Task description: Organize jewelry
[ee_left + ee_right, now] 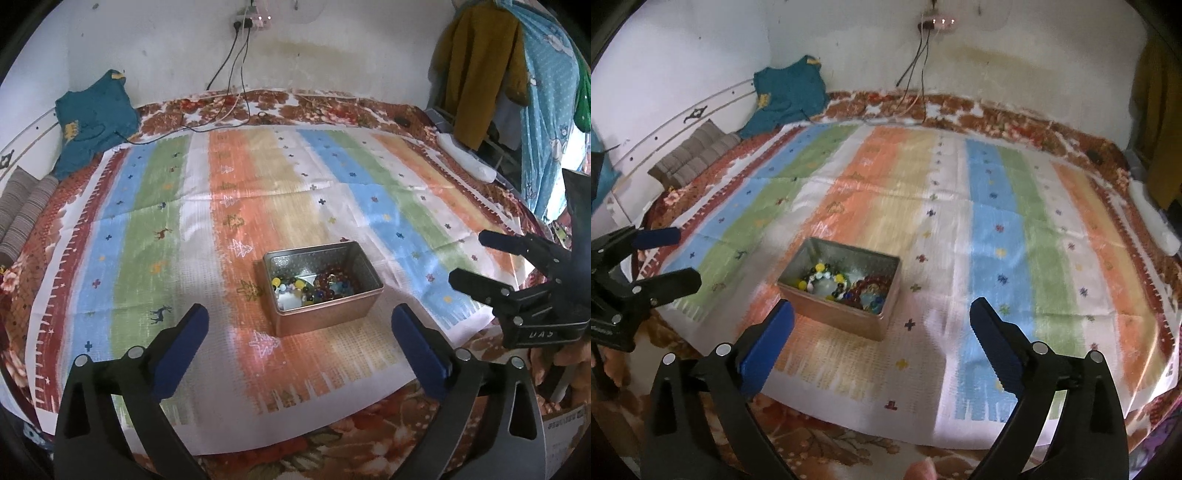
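Observation:
A rectangular metal tin [325, 310] sits on the striped cloth, open at the top. It holds a heap of coloured bead jewelry [314, 286]: yellow, dark red, blue and white beads. My left gripper [301, 319] is open and empty, held just short of the tin's near wall. My right gripper [471, 254] shows at the right of the left wrist view, open and empty. In the right wrist view the tin [846, 314] lies ahead and to the left with the beads [846, 286] inside. The right gripper [882, 314] is open, and the left gripper [670, 254] shows at the left edge.
The striped cloth [236, 206] covers a floral bedspread [343, 107]. A teal garment [92, 118] and folded grey cloth [26, 210] lie at the back left. Cables [229, 74] hang from a wall socket. Clothes [484, 70] hang at the right. A white roll [465, 157] lies at the right edge.

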`<action>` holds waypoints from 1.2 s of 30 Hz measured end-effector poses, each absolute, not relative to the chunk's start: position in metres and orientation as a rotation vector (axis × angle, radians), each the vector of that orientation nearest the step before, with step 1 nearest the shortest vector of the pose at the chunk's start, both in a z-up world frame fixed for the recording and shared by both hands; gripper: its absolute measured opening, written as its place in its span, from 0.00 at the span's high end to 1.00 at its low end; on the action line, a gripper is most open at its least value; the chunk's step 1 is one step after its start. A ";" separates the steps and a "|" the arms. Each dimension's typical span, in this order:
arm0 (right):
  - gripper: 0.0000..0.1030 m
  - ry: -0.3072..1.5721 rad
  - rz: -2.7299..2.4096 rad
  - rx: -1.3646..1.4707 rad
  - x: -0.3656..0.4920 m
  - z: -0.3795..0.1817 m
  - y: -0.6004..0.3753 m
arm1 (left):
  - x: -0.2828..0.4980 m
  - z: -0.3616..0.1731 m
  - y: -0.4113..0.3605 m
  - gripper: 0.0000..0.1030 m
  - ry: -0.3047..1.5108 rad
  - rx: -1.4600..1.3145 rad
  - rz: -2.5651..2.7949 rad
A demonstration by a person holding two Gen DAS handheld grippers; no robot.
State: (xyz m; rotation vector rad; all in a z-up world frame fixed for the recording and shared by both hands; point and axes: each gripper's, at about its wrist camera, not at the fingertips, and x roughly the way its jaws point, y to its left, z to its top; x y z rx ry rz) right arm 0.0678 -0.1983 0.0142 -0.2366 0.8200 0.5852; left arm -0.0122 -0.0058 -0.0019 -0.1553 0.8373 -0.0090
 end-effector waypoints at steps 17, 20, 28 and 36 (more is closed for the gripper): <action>0.05 0.753 0.622 -0.219 0.043 0.024 -0.207 | -0.030 0.007 -0.015 0.06 0.763 -0.104 -0.002; 0.05 0.724 0.620 -0.213 0.039 0.028 -0.209 | -0.034 0.010 -0.018 0.06 0.740 -0.095 -0.005; 0.05 0.714 0.617 -0.189 0.039 0.029 -0.213 | -0.034 0.011 -0.021 0.06 0.725 -0.085 -0.007; 0.05 0.712 0.616 -0.176 0.039 0.031 -0.215 | -0.033 0.011 -0.024 0.06 0.721 -0.081 -0.007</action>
